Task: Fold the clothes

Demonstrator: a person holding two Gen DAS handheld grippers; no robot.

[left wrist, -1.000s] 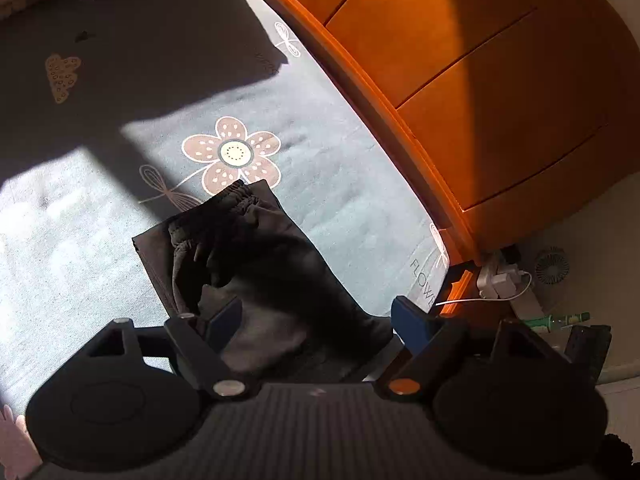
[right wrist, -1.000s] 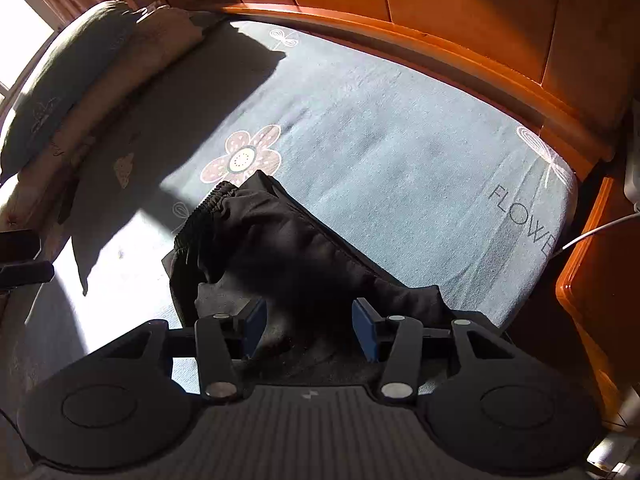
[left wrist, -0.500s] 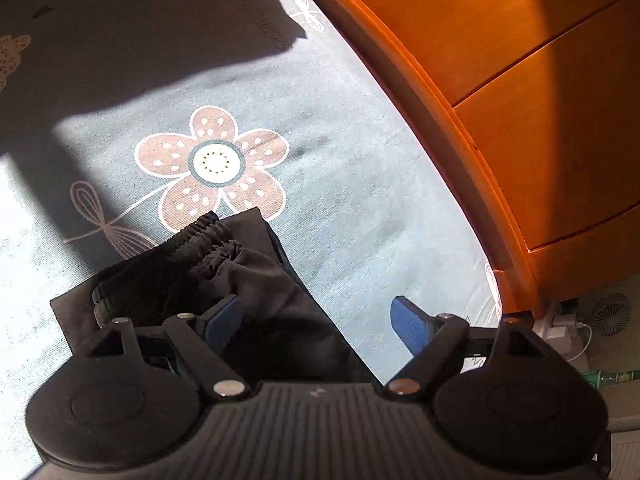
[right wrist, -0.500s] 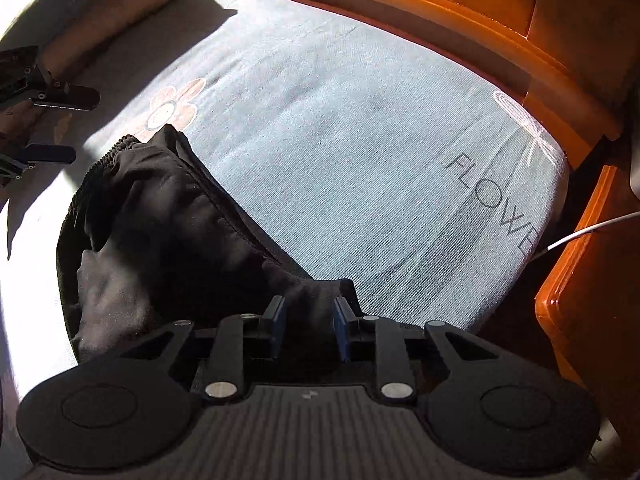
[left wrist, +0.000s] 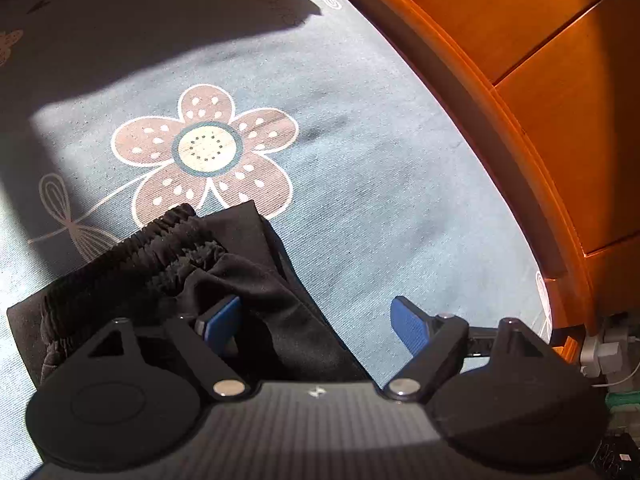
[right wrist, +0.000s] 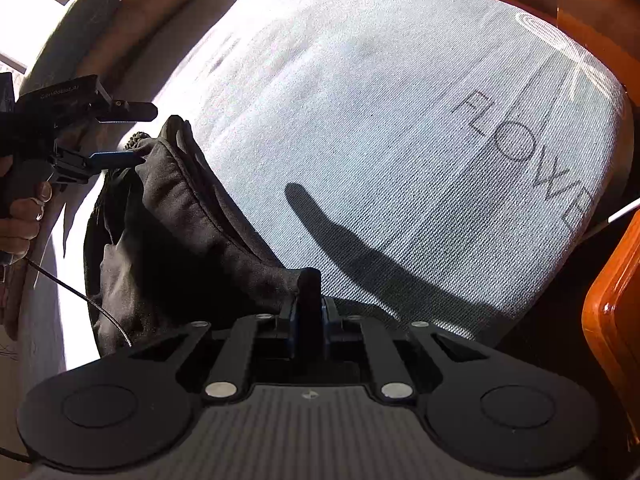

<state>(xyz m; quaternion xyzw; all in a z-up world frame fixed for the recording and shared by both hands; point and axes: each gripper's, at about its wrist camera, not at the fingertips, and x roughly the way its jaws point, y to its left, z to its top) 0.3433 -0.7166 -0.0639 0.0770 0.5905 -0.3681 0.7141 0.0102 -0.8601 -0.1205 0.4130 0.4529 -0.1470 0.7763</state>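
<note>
Blue flower-print bedsheet (left wrist: pixel 360 184) under black trousers (left wrist: pixel 240 264). Waistband lies beside printed flower (left wrist: pixel 204 148); long axis runs waistband-to-right gripper (right wrist: pixel 308 312), pinching far end. Left gripper (left wrist: pixel 316 320) spread, nearer waistband.

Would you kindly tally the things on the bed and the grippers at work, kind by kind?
Black trousers: 1
Pillows, stacked by the window: 2
Grippers: 2, the left gripper with jaws apart by the waistband, the right gripper clamping a fold of the cloth
Total: 5
</note>
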